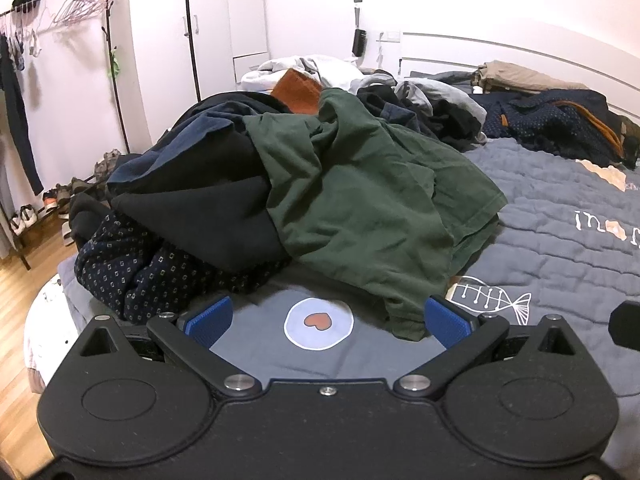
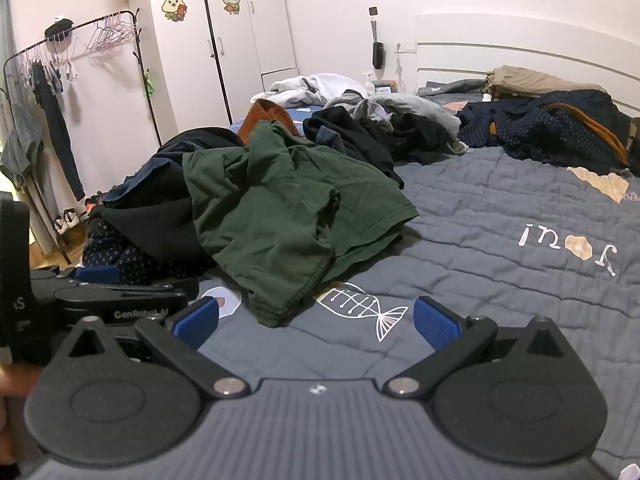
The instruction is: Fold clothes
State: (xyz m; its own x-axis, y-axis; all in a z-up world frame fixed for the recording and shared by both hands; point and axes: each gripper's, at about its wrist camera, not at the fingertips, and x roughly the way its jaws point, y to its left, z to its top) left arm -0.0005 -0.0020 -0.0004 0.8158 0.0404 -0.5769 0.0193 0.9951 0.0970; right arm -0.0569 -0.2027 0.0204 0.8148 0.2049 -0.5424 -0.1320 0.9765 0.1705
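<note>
A crumpled dark green shirt (image 1: 360, 200) lies on top of a heap of dark clothes (image 1: 192, 208) on the grey quilted bed (image 1: 560, 256). My left gripper (image 1: 328, 320) is open and empty, just in front of the shirt's near hem. In the right wrist view the green shirt (image 2: 280, 208) lies ahead and to the left. My right gripper (image 2: 316, 324) is open and empty, low over the quilt (image 2: 500, 240) near a fish print. The left gripper's body (image 2: 120, 304) shows at the left edge of the right wrist view.
More clothes lie farther back: a rust-orange garment (image 1: 298, 92), grey and white pieces (image 1: 304, 68), a dotted navy garment (image 1: 560, 120) at the right. A clothes rack (image 1: 60, 60) with hangers and shoes stands left on the wooden floor. A white wardrobe (image 1: 200, 20) is behind.
</note>
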